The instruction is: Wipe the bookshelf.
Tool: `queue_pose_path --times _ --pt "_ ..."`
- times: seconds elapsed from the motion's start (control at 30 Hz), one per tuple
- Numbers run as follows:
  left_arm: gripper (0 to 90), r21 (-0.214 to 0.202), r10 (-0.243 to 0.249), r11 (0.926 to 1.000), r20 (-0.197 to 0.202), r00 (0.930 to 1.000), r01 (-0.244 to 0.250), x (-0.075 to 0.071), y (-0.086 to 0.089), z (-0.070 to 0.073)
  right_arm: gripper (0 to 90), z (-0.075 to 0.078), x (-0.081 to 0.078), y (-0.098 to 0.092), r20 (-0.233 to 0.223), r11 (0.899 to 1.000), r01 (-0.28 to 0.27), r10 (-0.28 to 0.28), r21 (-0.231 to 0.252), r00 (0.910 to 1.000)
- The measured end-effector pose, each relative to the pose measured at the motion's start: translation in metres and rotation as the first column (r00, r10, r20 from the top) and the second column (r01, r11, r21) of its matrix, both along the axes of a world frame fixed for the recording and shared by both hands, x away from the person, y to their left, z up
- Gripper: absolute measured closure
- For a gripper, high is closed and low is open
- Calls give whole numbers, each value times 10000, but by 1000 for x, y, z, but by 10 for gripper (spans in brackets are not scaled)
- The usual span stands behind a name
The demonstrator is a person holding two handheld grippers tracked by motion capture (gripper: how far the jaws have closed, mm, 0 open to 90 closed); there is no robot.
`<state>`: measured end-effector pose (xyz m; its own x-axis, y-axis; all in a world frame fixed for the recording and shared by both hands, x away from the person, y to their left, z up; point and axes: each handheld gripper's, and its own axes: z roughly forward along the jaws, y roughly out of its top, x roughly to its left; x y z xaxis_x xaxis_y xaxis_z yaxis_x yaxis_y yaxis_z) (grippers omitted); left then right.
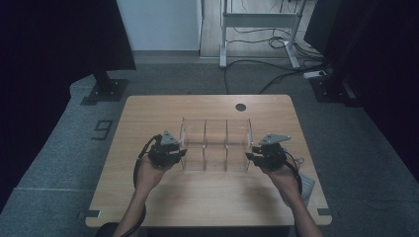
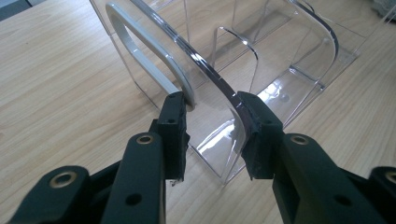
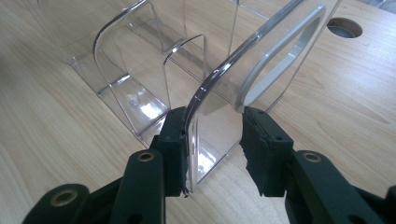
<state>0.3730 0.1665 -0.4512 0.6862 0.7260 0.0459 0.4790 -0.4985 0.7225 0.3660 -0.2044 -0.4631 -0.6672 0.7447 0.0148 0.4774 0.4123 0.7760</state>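
Note:
A clear acrylic organizer with three compartments stands on the wooden table. My left gripper is at its left end and my right gripper at its right end. In the left gripper view my left gripper straddles the organizer: one pad touches the grey handle and the other the clear end wall. In the right gripper view my right gripper clamps the organizer at its other end wall, beside that end's grey handle. The compartments hold nothing.
A round cable hole sits near the table's far edge. A pale sheet lies at the right edge under the forearm. Black stand bases and cables are on the floor beyond.

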Motion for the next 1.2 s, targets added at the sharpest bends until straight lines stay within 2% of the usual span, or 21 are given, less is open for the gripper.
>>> queue_pose_path --times 0.37,0.73,0.87,1.03,1.13,1.2 --pt "640 30 25 10000 -74 10000 -25 9 -3 0 611 -1 11 -2 -20 9997 262 -262 34 9997" --pt "641 173 73 9998 -52 10000 -72 13 -4 1 605 -1 12 -1 8 9996 273 -273 44 9996" --pt "542 354 202 9992 74 9998 -204 10 -3 2 561 -1 12 -3 -7 9994 353 -353 34 9994" --pt "333 -83 102 9999 -4 9999 -102 4 4 7 435 -1 9 -9 -63 9985 495 -493 220 9988" --pt "202 -355 56 9994 8 10000 -55 -2 8 12 362 1 6 -17 -193 9982 382 -374 470 9991" --pt "154 -476 82 9988 51 10000 -80 -7 11 15 315 3 3 -21 -245 9977 209 -194 649 9995"
